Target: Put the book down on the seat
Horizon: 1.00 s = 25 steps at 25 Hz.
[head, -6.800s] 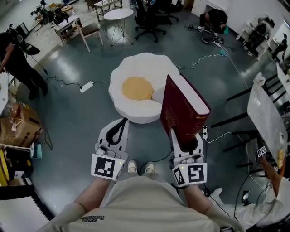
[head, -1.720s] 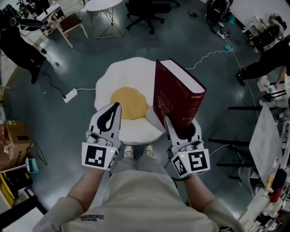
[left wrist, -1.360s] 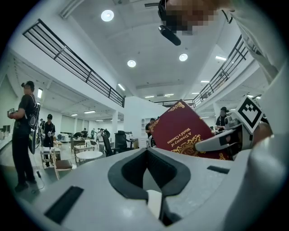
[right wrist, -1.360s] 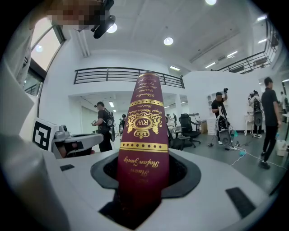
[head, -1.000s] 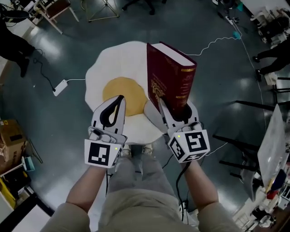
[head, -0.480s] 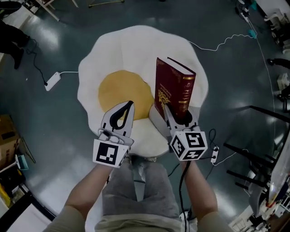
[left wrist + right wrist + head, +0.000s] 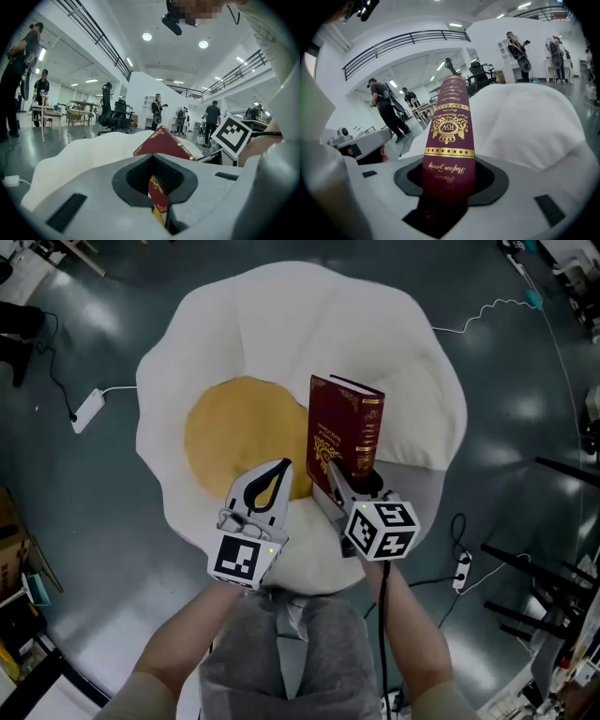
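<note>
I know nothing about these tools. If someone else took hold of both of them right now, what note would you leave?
The right gripper is shut on the book, held upright with its spine facing that gripper.
The left gripper is shut and empty, beside the book.
Both are over the seat, a white egg-shaped cushion with a yellow centre.
Done: the book is above the seat.
Left: lower it, lay it down, open the jaws. Whether it already touches the cushion cannot be told.
</note>
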Each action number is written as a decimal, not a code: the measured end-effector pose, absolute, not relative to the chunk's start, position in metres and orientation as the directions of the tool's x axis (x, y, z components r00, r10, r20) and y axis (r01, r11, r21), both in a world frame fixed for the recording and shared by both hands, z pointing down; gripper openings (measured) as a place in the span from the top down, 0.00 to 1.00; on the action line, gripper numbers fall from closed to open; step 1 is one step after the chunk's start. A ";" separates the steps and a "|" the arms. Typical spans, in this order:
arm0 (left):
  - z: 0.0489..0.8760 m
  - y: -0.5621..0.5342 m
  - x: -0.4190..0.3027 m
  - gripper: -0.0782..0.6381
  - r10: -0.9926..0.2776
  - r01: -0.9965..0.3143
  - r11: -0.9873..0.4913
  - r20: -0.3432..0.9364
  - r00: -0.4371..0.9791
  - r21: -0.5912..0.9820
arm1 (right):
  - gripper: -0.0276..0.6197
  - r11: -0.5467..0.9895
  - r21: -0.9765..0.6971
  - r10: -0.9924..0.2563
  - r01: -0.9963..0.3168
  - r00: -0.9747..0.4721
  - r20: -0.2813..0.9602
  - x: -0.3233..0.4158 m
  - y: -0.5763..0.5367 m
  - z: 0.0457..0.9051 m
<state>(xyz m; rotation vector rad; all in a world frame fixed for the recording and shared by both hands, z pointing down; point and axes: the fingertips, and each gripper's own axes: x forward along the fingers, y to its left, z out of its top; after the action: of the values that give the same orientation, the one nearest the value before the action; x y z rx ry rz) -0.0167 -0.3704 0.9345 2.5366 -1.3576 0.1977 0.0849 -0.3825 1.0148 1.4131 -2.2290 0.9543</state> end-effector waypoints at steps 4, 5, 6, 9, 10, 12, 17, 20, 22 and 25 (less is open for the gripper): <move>0.986 -0.365 -0.012 0.88 -0.778 -0.828 -0.533 0.284 0.560 0.171 | 0.63 0.224 -0.417 -0.633 -0.881 -0.457 0.625 0.087 -0.377 1.067; 0.994 -0.364 -0.013 0.88 -0.775 -0.829 -0.529 0.295 0.558 0.179 | 0.63 0.206 -0.432 -0.624 -0.878 -0.458 0.633 0.087 -0.376 1.076; 1.000 -0.363 -0.015 0.88 -0.775 -0.830 -0.526 0.299 0.557 0.183 | 0.63 0.197 -0.436 -0.617 -0.878 -0.456 0.642 0.087 -0.375 1.085; 1.008 -0.363 -0.020 0.88 -0.779 -0.834 -0.523 0.298 0.551 0.176 | 0.63 0.202 -0.383 -0.607 -0.901 -0.422 0.673 0.086 -0.375 1.103; 1.009 -0.362 -0.021 0.88 -0.780 -0.835 -0.522 0.299 0.550 0.175 | 0.63 0.207 -0.360 -0.611 -0.910 -0.407 0.679 0.085 -0.376 1.105; 1.006 -0.361 -0.022 0.88 -0.781 -0.835 -0.522 0.295 0.550 0.175 | 0.61 0.219 -0.313 -0.617 -0.924 -0.380 0.689 0.083 -0.377 1.107; 0.989 -0.360 -0.025 0.88 -0.776 -0.834 -0.522 0.304 0.552 0.182 | 0.51 0.160 -0.178 -0.654 -0.971 -0.239 0.717 0.099 -0.372 1.091; 0.967 -0.357 -0.027 0.88 -0.772 -0.831 -0.525 0.309 0.555 0.183 | 0.51 0.118 -0.164 -0.648 -0.979 -0.201 0.734 0.115 -0.359 1.071; 0.949 -0.353 -0.029 0.88 -0.769 -0.830 -0.527 0.313 0.558 0.184 | 0.51 0.102 -0.170 -0.642 -0.980 -0.195 0.742 0.123 -0.350 1.055; 0.915 -0.350 -0.031 0.88 -0.768 -0.828 -0.529 0.311 0.560 0.185 | 0.51 0.079 -0.168 -0.645 -0.983 -0.179 0.743 0.133 -0.339 1.024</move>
<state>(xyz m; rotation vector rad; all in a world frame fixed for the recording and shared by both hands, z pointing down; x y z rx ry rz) -0.0308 -0.3497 0.9148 2.4873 -1.3136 0.2749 0.1327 -0.3388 1.0241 1.6041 -1.8788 0.9146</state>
